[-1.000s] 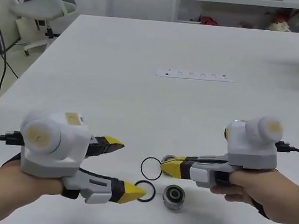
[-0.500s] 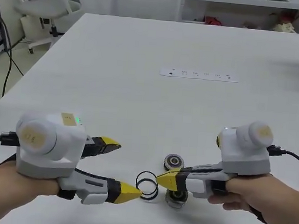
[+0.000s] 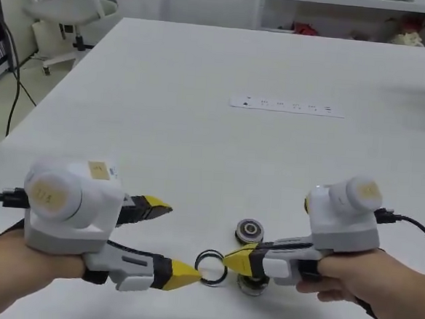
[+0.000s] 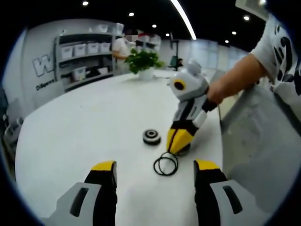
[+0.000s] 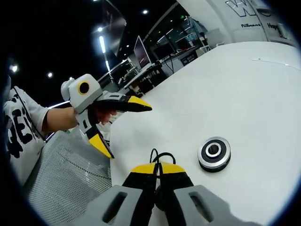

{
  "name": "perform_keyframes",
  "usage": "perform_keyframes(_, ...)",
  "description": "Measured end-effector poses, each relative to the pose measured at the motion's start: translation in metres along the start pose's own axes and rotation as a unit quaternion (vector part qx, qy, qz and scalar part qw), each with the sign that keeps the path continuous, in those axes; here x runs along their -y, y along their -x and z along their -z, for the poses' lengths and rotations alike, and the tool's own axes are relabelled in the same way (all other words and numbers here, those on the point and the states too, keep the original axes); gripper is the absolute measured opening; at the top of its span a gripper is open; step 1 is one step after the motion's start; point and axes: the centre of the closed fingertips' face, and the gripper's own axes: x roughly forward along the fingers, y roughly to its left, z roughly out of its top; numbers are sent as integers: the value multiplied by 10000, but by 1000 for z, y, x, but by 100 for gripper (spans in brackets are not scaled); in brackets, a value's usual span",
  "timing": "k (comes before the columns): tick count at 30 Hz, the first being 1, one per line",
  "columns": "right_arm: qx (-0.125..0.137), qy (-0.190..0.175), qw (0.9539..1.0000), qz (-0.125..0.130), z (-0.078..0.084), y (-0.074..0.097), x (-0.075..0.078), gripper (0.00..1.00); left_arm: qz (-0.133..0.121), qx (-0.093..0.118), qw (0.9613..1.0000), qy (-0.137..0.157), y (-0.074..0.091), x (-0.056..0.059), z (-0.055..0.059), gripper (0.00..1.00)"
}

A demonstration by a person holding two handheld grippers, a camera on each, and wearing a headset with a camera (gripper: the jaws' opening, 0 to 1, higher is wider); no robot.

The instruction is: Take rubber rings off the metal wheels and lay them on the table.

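My right gripper (image 3: 232, 259) is shut on a thin black rubber ring (image 5: 160, 155), whose loop hangs from its yellow tips down to the white table (image 3: 200, 129). The loop overlaps a second black ring (image 3: 211, 266) lying flat there. One metal wheel (image 3: 249, 230) lies just beyond the tips, also seen as the wheel (image 5: 214, 153) in the right gripper view. Another wheel (image 3: 252, 283) sits under the right gripper. My left gripper (image 3: 172, 241) is open, its lower jaw tip beside the rings (image 4: 165, 164); nothing is between its jaws.
A flat white socket strip (image 3: 286, 106) lies mid-table. An office chair (image 3: 63, 3) stands off the far left corner, with shelves behind. A potted plant (image 4: 142, 61) is at the table's far end in the left gripper view.
My right gripper has carried its ring left and down until it overlaps the ring on the table. The wheel it was hiding now shows. The left gripper has stayed put.
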Motion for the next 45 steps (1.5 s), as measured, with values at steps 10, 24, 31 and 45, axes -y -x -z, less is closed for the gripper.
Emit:
perform_keyframes(10, -31, 224, 9996, 150, 0, -1, 4, 7, -7, -33, 10000, 25, 0, 0, 3, 67)
perform_keyframes(24, 122, 387, 9988, 269, -10, 12, 9, 12, 57, -47, 10000, 15, -4, 0, -1, 66)
perform_keyframes(31, 260, 426, 9982, 347, -19, 21, 12, 13, 87, -59, 9999, -4, -8, -2, -5, 65)
perform_keyframes(45, 457, 454, 9963, 577, -27, 38, 26, 16, 105, -71, 9999, -45, -14, -8, -12, 63)
